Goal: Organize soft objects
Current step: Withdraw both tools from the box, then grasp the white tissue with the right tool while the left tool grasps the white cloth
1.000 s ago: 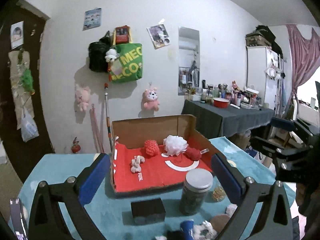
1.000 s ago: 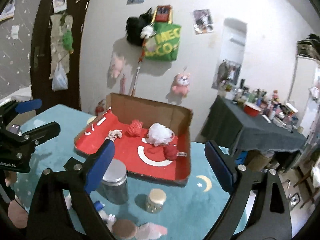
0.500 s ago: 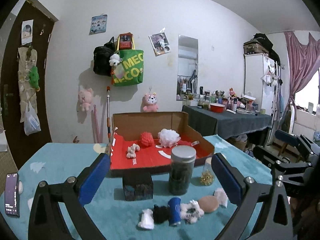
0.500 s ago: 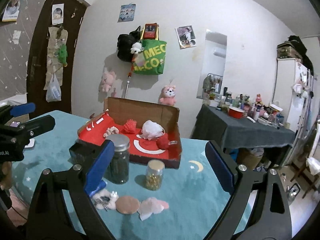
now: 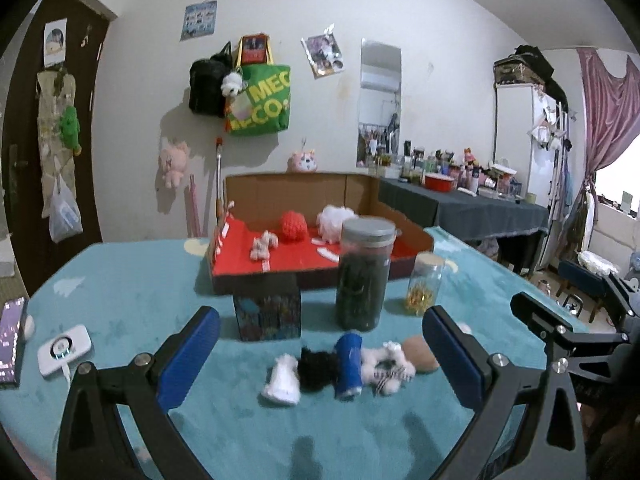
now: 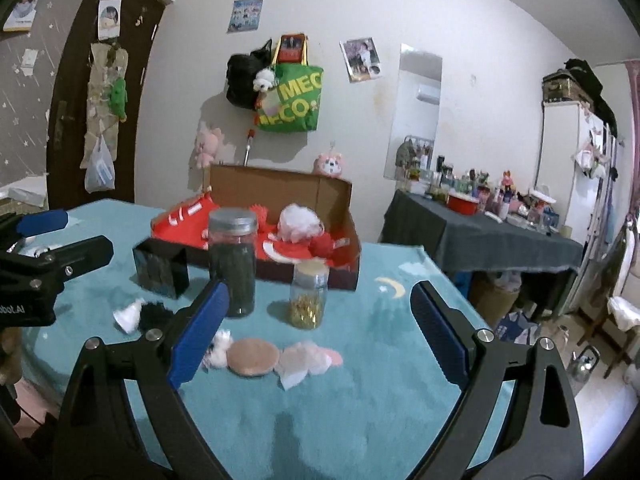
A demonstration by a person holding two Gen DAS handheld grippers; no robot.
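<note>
Soft toys (image 5: pixel 340 368) lie on teal tablecloth (image 5: pixel 132 300) near cardboard box (image 5: pixel 296 196)

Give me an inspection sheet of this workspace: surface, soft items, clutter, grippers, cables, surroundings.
Surface: teal tablecloth with moon and cloud prints.
Job's things: loose row in front, white piece, black fluffy piece, blue roll, striped plush, tan round pad, pink-white piece. Red pompom and white puff lie in the red-lined cardboard box.
Clutter: tall dark jar, small jar with gold contents, dark box, phone, white device.
Grippers: left gripper and right gripper open, empty, above the cloth.
Cables: nothing seen.
Surroundings: green tote on the wall, crowded side table.
</note>
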